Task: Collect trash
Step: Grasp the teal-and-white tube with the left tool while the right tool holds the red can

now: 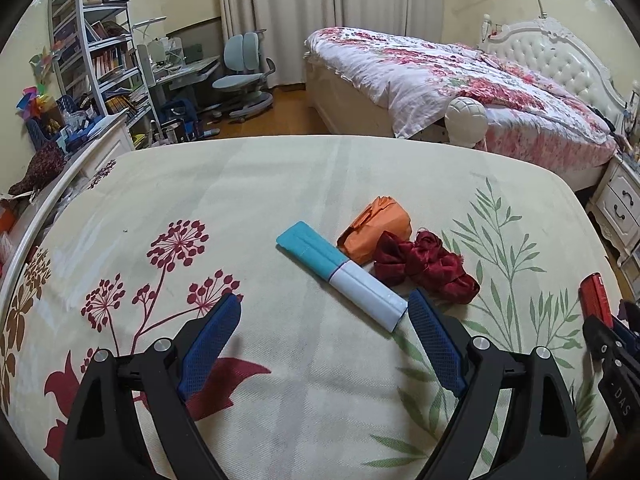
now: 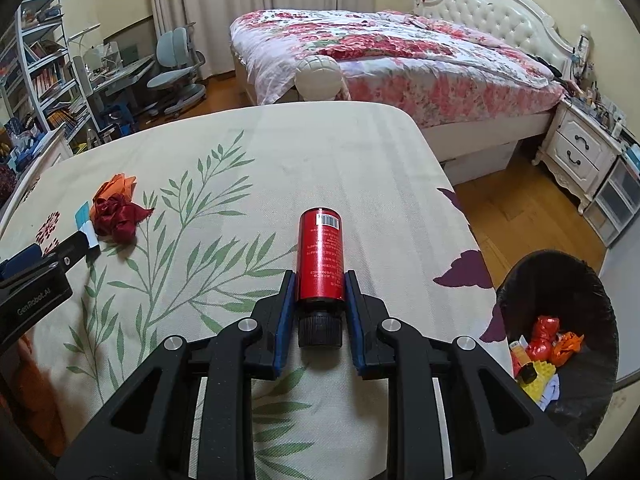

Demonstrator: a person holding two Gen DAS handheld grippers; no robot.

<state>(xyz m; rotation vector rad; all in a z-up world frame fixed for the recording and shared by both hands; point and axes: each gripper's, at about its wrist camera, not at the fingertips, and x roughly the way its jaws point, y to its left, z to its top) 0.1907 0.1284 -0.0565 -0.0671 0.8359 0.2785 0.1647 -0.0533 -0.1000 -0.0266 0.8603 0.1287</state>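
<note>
A bed (image 2: 400,64) with a rose-patterned quilt and white tufted headboard (image 2: 500,20) stands beyond. A grey-blue desk chair (image 1: 244,76), bookshelf (image 1: 100,52), curtains (image 1: 300,8) and white nightstand (image 2: 580,156) line the walls.

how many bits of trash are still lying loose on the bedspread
3, clustered together: a teal and white tube just ahead of the open left gripper, an orange paper wad behind it, and a crumpled dark red ribbon beside it. Smaller scraps could be hidden.

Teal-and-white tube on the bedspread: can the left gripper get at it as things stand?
Probably yes: the left gripper has its jaws wide open just short of the teal-and-white tube, nothing between them.
</note>
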